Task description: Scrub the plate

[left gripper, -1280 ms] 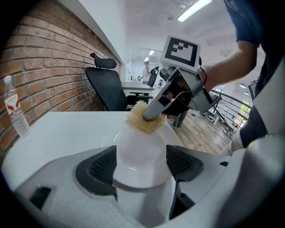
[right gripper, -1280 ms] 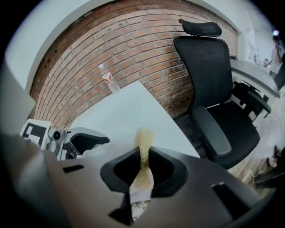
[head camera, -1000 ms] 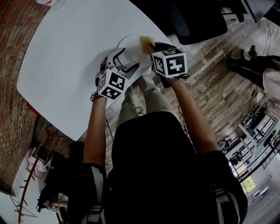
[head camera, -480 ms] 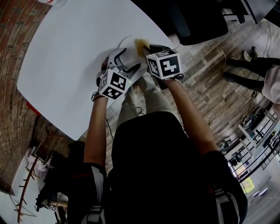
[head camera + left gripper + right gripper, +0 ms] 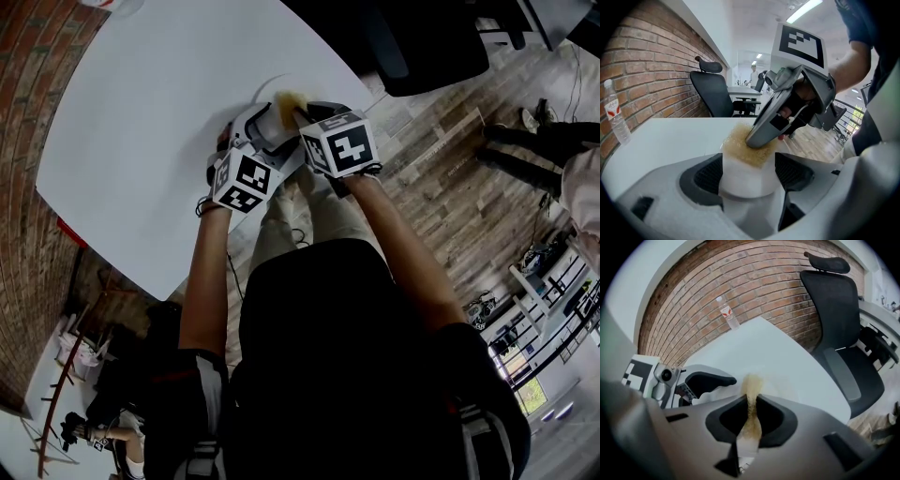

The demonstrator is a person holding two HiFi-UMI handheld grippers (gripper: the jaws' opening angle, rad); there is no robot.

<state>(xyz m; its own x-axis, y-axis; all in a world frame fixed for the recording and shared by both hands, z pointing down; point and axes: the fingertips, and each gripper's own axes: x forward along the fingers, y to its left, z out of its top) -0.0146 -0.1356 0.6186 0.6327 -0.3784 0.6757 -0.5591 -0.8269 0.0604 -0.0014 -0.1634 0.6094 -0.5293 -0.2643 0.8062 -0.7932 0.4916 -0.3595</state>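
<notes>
Here the left tool (image 5: pixel 751 174) pinches the round white plate (image 5: pixel 740 182); the right tool (image 5: pixel 751 417) clamps the yellow-brown sponge (image 5: pixel 752 383), pressing it onto that plate on the white surface (image 5: pixel 754 343).

White table (image 5: pixel 141 141) carries bottle (image 5: pixel 728 314) and, seemingly, plate (image 5: pixel 743 176).

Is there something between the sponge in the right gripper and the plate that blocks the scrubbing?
Nothing visible does. The sponge, pinched in the right gripper, lies directly on the plate. The left gripper holds the plate by its near rim.
</notes>
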